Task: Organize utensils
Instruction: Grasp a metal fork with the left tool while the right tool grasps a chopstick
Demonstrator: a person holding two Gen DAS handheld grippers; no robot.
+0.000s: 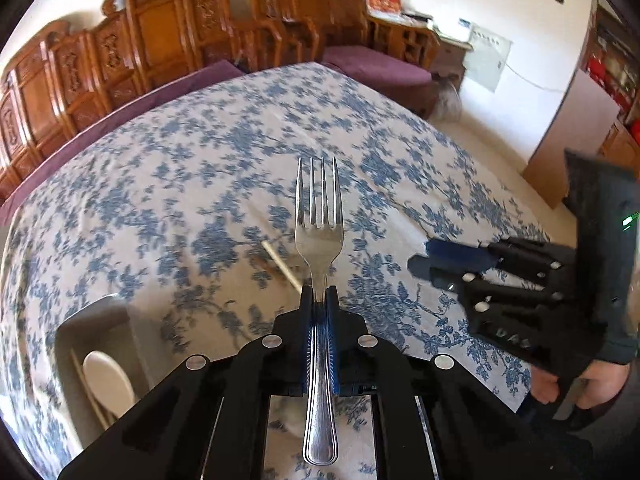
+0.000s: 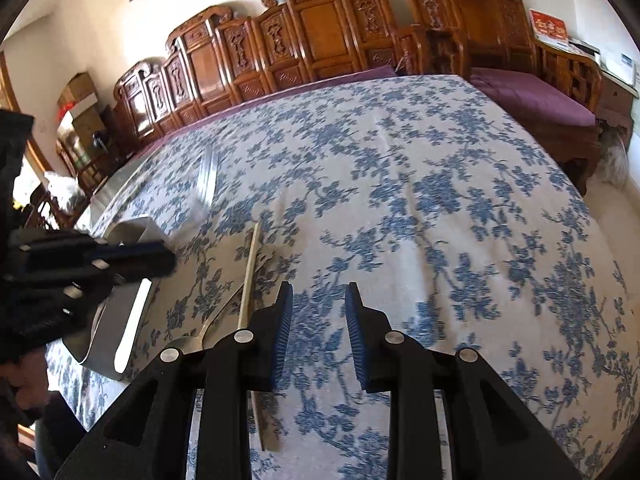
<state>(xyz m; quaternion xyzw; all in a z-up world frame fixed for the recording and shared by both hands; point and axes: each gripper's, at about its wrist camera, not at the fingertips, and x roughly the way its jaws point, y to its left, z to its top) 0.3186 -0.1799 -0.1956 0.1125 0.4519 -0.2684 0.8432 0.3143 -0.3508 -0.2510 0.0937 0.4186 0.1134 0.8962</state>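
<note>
My left gripper (image 1: 319,294) is shut on a steel fork (image 1: 319,236), tines pointing away, held above the blue-flowered tablecloth (image 1: 200,168). A pale chopstick (image 1: 282,266) lies on the cloth just beyond the fingers. A grey utensil tray (image 1: 76,332) at the lower left holds a white spoon (image 1: 108,384) and a chopstick. My right gripper (image 2: 319,292) is open and empty over the cloth. In the right wrist view a chopstick (image 2: 250,276) and a metal spoon (image 2: 200,334) lie left of its fingers, and the tray (image 2: 116,320) sits further left under the left gripper (image 2: 132,258).
Carved wooden benches (image 2: 320,32) with purple cushions (image 2: 532,96) line the far side of the table. The right gripper (image 1: 460,264) shows at the right of the left wrist view. The table edge and floor (image 1: 492,152) lie to the right.
</note>
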